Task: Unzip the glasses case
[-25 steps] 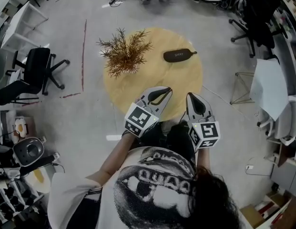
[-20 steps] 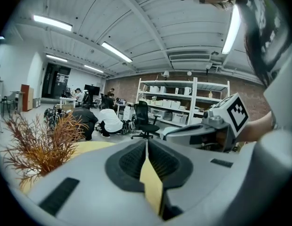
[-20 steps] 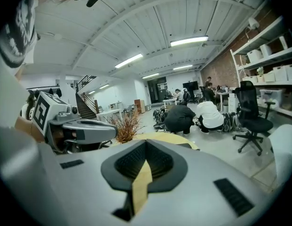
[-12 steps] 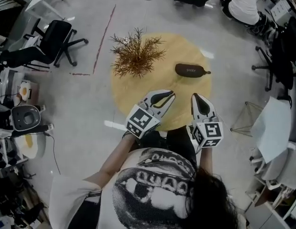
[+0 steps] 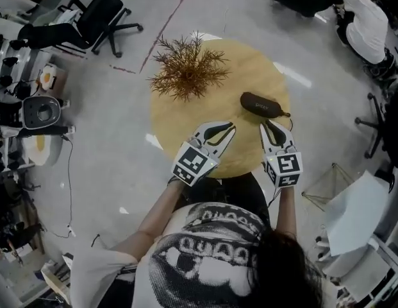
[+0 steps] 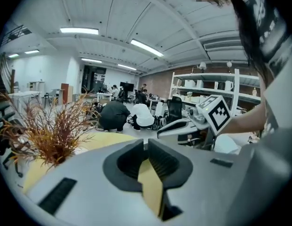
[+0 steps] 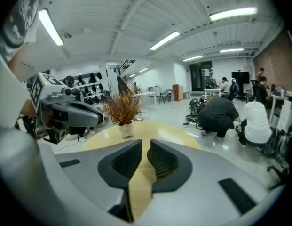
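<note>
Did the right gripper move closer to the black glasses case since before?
Yes. The right gripper has moved over the round table toward the glasses case, now just short of it. Its jaws have just been opening, nothing between them.

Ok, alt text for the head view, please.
Seen from above, a person holds the left gripper and right gripper over the near edge of a round yellow table; a black glasses case lies just beyond the right one, a dried plant farther left. The right gripper's fingers have just been opening, nothing between them.
</note>
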Motion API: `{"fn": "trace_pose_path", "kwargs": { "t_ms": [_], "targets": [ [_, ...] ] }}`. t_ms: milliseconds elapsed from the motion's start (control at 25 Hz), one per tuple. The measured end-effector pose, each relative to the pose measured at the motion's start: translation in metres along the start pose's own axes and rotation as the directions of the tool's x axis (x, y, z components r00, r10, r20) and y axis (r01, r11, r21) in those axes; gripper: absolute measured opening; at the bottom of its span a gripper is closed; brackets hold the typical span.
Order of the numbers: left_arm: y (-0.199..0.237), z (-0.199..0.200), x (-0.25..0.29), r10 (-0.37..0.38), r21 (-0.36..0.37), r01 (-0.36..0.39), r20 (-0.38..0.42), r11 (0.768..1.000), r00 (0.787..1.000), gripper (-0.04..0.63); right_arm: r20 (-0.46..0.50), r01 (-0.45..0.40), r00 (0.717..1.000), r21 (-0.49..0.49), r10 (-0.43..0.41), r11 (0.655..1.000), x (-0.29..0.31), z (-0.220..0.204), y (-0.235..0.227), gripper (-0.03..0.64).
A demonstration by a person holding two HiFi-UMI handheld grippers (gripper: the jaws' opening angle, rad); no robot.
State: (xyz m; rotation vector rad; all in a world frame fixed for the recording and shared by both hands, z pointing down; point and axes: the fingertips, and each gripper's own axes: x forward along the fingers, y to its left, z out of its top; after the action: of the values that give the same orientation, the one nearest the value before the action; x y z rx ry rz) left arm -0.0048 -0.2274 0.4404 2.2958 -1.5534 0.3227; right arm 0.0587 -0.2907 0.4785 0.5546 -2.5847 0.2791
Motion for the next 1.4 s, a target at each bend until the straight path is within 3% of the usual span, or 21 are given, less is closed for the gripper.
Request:
{"fn": "trace_pose_path", "kwargs": {
  "t_ms": [200,360,560,680,800,920,1000,1160,1280,1400],
  "targets": [
    [0.009,-0.014,0.005,0.066,-0.014,-0.067,-0.036,0.998,0.997,0.023,-0.098,-0.110,0.991,-0.150,0.096,0.983,0.032,-0.015,-0.013,0.105],
    [0.013,-0.022,0.007,0.101,-0.021,-0.102,-0.052,0.995,0.993,0.022,-0.225,-0.202,0.964,-0.278,0.140,0.939,0.055,-0.035,-0.019,0.170],
    [0.020,-0.026,0.013,0.141,-0.025,-0.142,-0.062,0.989,0.988,0.021,-0.424,-0.316,0.895,-0.390,0.136,0.865,0.086,-0.062,-0.042,0.296],
    [0.022,-0.031,0.013,0.161,-0.026,-0.163,-0.077,0.986,0.984,0.021,-0.493,-0.406,0.849,-0.381,0.189,0.830,0.105,-0.067,-0.047,0.334],
    [0.022,-0.039,0.010,0.179,-0.019,-0.182,-0.096,0.983,0.979,0.021,-0.566,-0.523,0.780,-0.355,0.267,0.775,0.122,-0.074,-0.039,0.371],
    [0.019,-0.047,0.005,0.200,-0.030,-0.204,-0.114,0.978,0.973,0.021,-0.652,-0.609,0.706,-0.360,0.276,0.706,0.130,-0.086,-0.035,0.370],
    [0.019,-0.053,0.003,0.213,-0.037,-0.219,-0.129,0.975,0.969,0.021,-0.698,-0.632,0.671,-0.364,0.249,0.684,0.132,-0.095,-0.037,0.326],
    [0.020,-0.068,0.001,0.233,-0.018,-0.239,-0.177,0.971,0.956,0.023,-0.706,-0.664,0.654,-0.364,0.272,0.653,0.129,-0.100,-0.036,0.325],
    [0.023,-0.080,0.001,0.234,0.003,-0.239,-0.209,0.971,0.949,0.023,-0.701,-0.711,0.646,-0.407,0.303,0.574,0.121,-0.101,-0.030,0.322],
    [0.022,-0.090,0.006,0.197,0.044,-0.192,-0.248,0.980,0.948,0.023,-0.710,-0.744,0.636,-0.462,0.301,0.483,0.112,-0.105,-0.021,0.322]
  ]
}}
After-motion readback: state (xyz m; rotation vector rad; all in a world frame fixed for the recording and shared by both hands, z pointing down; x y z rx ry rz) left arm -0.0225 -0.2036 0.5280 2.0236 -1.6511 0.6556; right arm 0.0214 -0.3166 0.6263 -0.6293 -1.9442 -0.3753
